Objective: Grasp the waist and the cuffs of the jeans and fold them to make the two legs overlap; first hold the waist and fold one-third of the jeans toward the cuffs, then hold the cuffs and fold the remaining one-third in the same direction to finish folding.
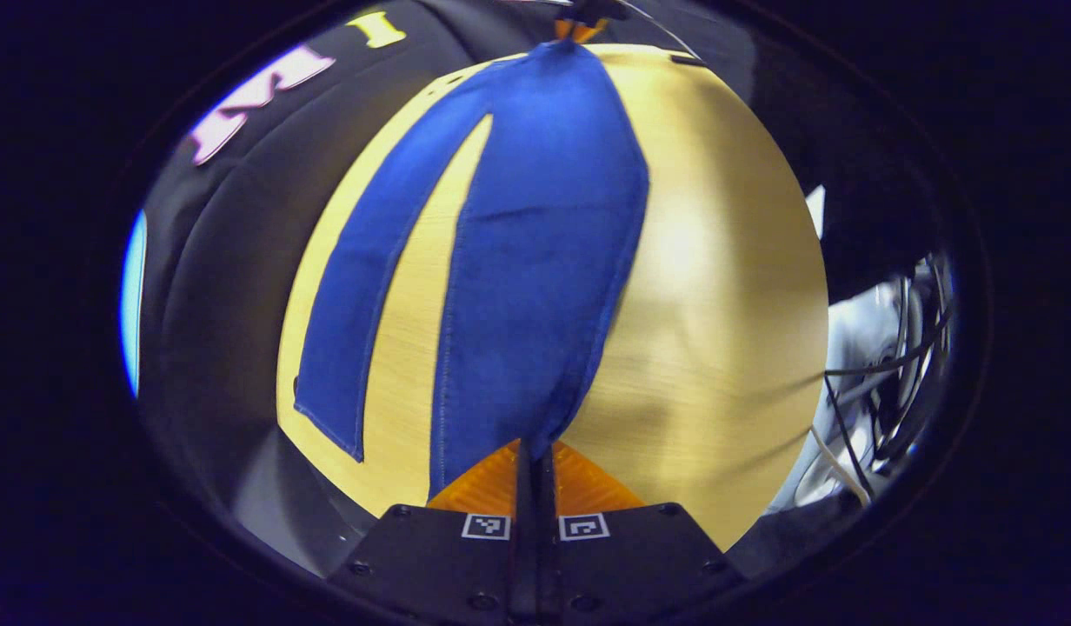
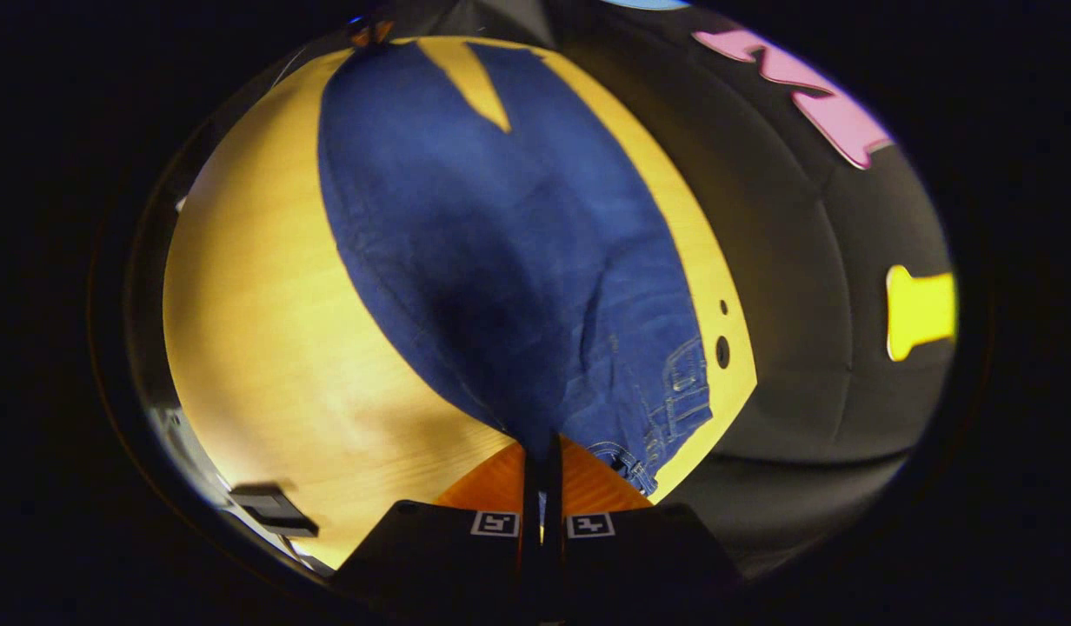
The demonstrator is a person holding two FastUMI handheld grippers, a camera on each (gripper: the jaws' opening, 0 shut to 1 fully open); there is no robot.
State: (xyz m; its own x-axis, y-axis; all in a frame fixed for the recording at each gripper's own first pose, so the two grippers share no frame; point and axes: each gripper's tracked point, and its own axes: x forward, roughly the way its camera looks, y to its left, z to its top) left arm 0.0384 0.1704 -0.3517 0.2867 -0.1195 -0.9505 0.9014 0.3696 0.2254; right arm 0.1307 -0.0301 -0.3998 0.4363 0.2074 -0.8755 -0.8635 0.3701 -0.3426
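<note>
Blue jeans (image 1: 544, 243) stretch across a light wooden table (image 1: 718, 304). In the left gripper view my left gripper (image 1: 535, 452) is shut on the cuff end of one leg, which is raised off the table. The other leg (image 1: 370, 296) lies flat to the left. My right gripper (image 1: 579, 28) shows small at the jeans' far end. In the right gripper view my right gripper (image 2: 542, 452) is shut on the waist of the jeans (image 2: 501, 261), by the pocket stitching (image 2: 675, 391). The left gripper (image 2: 369, 31) appears tiny at the far cuffs.
Black cloth wall (image 1: 222, 261) borders one long side of the table (image 2: 257, 304). Cables and white equipment (image 1: 883, 374) sit beyond the opposite edge. Two small holes (image 2: 722, 350) mark the table near the waist. A dark object (image 2: 270, 509) lies past the near table corner.
</note>
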